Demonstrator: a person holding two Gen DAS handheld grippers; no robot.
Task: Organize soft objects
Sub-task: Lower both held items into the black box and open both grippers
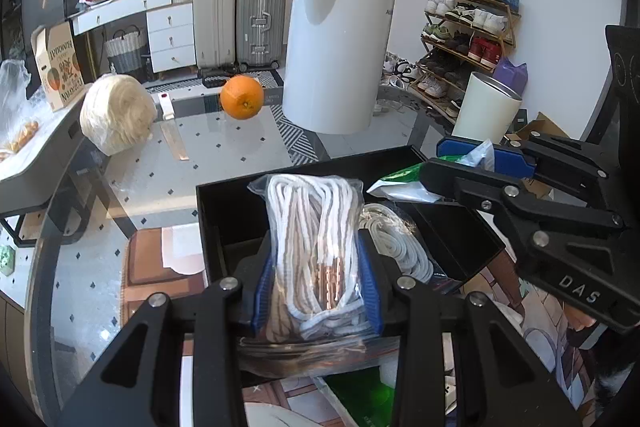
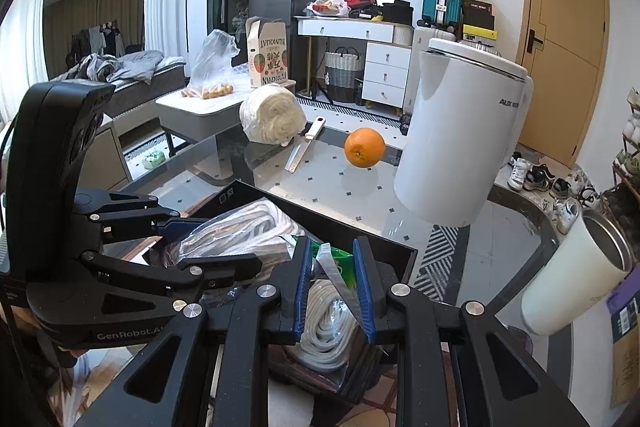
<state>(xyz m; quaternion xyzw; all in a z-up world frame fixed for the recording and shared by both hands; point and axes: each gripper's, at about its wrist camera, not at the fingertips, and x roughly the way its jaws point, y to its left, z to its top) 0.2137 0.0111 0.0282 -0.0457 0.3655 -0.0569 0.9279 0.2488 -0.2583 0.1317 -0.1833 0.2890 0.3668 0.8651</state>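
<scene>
Cord bundles over the black box

Between my left gripper's (image 1: 316, 291) blue pads sits a clear bag of white and tan cords (image 1: 316, 247), squeezed nearly flat; the jaws stand almost shut on it. I judge it light and limp. The plastic film looks slick, so a grip across the thick middle of the bundle, as now, should hold better than a pinch at a loose corner, which I'd expect to slide or stretch.

My right gripper (image 2: 334, 291) has its jaws closed as far as they go on the thin edge of a green and white plastic packet (image 2: 340, 267). That pinch is only film, so I'd expect the packet to dangle and swing.

Just beyond and below both pairs of jaws lies the black box (image 1: 304, 167), open at the top. Inside it, under the right jaws, is a coil of grey-white rope (image 2: 326, 323) in a clear wrap. The rest of its floor I cannot make out.

Farther out on the glass table (image 1: 224, 155), well past the jaws: an orange (image 1: 242, 97), a wrapped cream bundle (image 1: 118, 113), a white appliance (image 1: 336, 47) and a cream tumbler (image 1: 486, 107), whose contents I can't see.
</scene>
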